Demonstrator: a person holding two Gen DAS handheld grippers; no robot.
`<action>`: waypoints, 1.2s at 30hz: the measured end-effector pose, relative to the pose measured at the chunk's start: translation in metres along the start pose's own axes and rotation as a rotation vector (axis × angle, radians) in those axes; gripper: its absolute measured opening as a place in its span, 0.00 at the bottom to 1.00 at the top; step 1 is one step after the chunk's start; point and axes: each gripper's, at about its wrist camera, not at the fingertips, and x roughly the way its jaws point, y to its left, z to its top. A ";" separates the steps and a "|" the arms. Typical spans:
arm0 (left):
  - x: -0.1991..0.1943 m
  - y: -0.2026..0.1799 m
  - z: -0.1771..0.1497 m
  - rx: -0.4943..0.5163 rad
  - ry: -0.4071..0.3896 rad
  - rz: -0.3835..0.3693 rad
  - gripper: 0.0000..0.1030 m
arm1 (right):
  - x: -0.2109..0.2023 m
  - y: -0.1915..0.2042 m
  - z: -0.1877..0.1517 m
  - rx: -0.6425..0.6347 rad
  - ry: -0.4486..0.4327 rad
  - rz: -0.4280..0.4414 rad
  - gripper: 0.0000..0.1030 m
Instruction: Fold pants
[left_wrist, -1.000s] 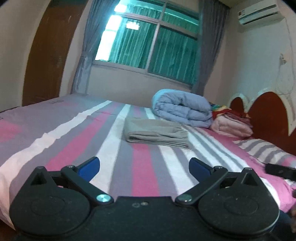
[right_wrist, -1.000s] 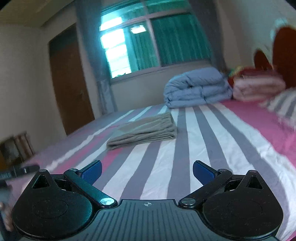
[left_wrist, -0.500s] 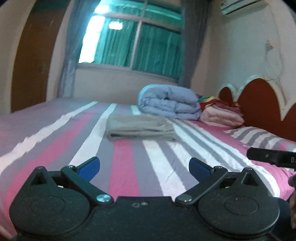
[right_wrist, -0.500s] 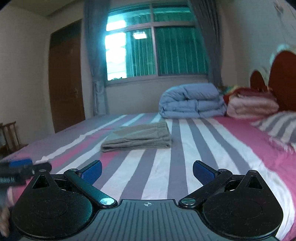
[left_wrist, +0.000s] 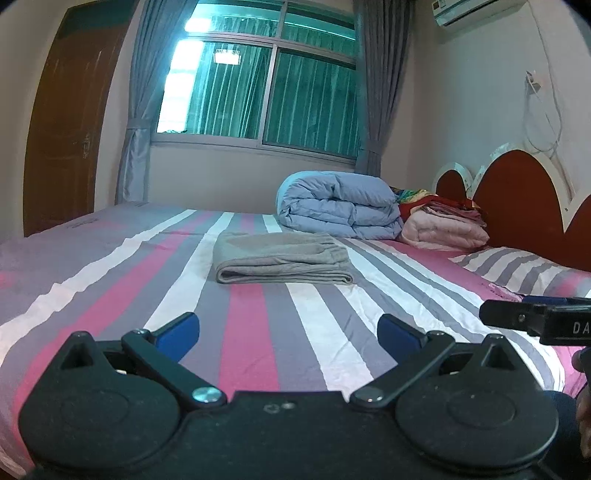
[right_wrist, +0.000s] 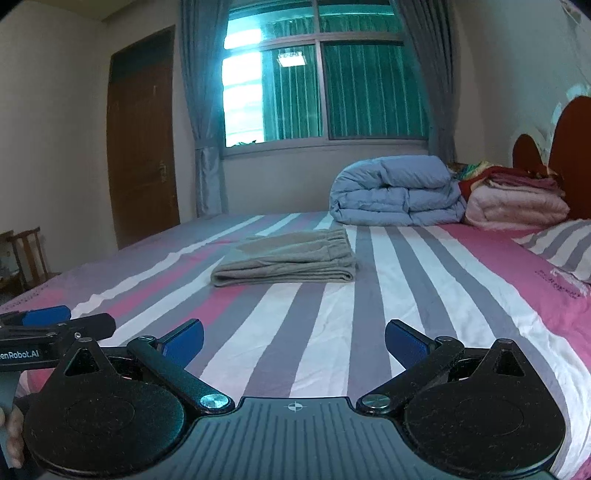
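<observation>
Claws (left_wrist: 288, 334) well short of pants (left_wrist: 282, 260)

Left gripper (left_wrist: 288, 332) jaws spread wide, empty, right gripper (right_wrist: 294, 338) likewise, side by side

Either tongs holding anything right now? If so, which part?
Nothing held. The left tongs and right tongs are both open and empty over the bed. The folded pants lie apart from both, untouched.
</observation>
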 end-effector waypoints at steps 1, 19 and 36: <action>0.000 0.000 0.000 0.002 0.001 -0.001 0.94 | 0.000 -0.001 0.000 -0.001 0.000 0.000 1.00; 0.000 0.000 0.001 0.001 0.001 0.001 0.94 | 0.000 -0.006 0.001 0.008 0.007 0.002 1.00; 0.001 0.000 0.001 0.003 -0.001 0.002 0.94 | 0.000 -0.006 0.001 0.008 0.005 0.001 1.00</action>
